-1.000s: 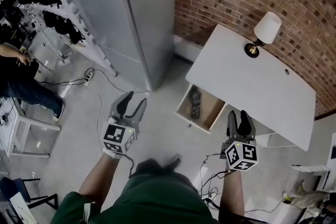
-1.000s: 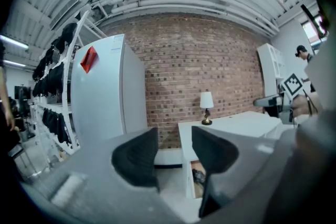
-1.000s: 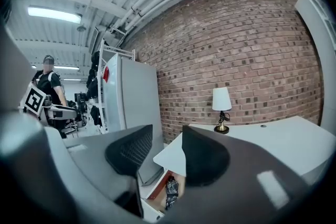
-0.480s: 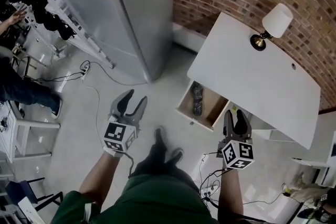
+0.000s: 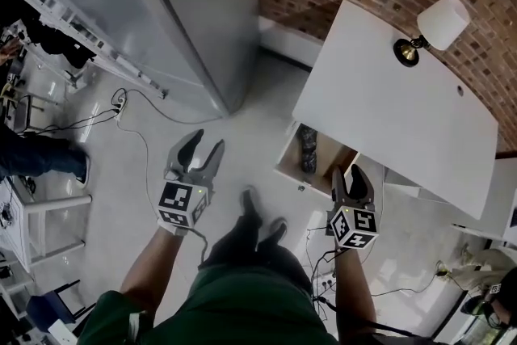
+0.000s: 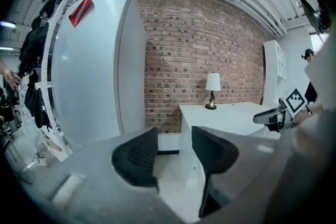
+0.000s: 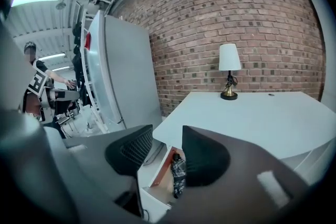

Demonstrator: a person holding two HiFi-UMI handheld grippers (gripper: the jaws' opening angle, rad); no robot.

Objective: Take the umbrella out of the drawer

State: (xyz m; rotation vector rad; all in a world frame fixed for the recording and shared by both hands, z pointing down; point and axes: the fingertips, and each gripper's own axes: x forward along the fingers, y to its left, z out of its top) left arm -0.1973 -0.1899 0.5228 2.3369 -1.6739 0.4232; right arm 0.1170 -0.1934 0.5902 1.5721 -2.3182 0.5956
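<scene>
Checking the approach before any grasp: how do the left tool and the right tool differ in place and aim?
The right tool hangs at the open drawer's front; the left tool is over floor, apart from it. The right tool's view looks past its jaws at the umbrella; the left tool's shows floor and desk. Both are open and empty.

Green short-sleeved shirt, dark shoes, grey left tool and right tool with black-and-white marker cubes.
</scene>
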